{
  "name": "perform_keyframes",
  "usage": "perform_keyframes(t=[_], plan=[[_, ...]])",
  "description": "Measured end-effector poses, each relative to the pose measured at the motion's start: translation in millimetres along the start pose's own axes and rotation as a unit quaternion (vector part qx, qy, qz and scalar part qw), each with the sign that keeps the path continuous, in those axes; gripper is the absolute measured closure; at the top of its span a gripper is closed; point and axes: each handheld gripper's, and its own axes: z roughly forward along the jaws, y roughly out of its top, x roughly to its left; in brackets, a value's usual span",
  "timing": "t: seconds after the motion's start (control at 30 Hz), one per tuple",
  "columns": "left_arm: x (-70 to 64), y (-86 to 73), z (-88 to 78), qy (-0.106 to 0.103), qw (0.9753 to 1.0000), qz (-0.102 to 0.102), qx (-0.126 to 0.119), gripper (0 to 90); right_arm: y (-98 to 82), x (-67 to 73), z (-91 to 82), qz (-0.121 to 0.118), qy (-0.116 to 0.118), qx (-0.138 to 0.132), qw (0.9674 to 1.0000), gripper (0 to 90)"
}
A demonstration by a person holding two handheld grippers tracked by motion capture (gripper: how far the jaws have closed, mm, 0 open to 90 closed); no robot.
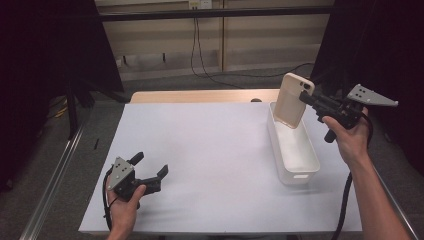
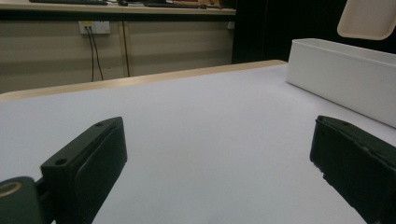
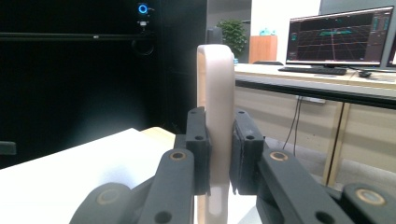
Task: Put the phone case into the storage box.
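Phone case point(image 1: 295, 100), cream-coloured, is up in the air right now, pinched by its edge in the right gripper point(image 1: 306, 98), hanging upright above the far end of the white bin point(image 1: 300, 170). From the right gripper view the case point(image 3: 215, 112) sits squarely between the two pads, both clamped flat against its faces. It looks like a thin, light shell, probably a little flexible and smooth-sided, so I'd judge a firm pinch near one end, as here, is the sensible hold; a grip out on a corner might let it twist or slip.

Closest to the person, the left gripper point(image 1: 150, 167) rests low on the white table sheet point(image 1: 210, 165), jaws spread wide with nothing between them. Its own view shows bare sheet ahead and the bin's wall point(image 2: 336, 77) off to one side.

Farther out, the bin is long and narrow, so its rim is what the case's lower edge could catch on the way down. Beyond the table, cables point(image 1: 197, 45) hang down a pale back wall, well clear.
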Motion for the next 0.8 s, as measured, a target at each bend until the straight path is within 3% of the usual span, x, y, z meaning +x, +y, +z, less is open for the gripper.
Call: perform_keyframes(t=[0.5, 0.8], plan=[[2.2, 0.6, 0.7, 0.003, 1.0000, -0.003, 0.000, 4.0, -14.4, -21.8, 9.7, 0.001, -0.014, 0.027, 0.9995, 80.5], [3.6, -0.4, -0.9, 0.011, 0.9999, -0.002, 0.006, 4.0, -25.7, -31.5, 19.4, 0.000, -0.006, 0.039, 0.9992, 80.5]])
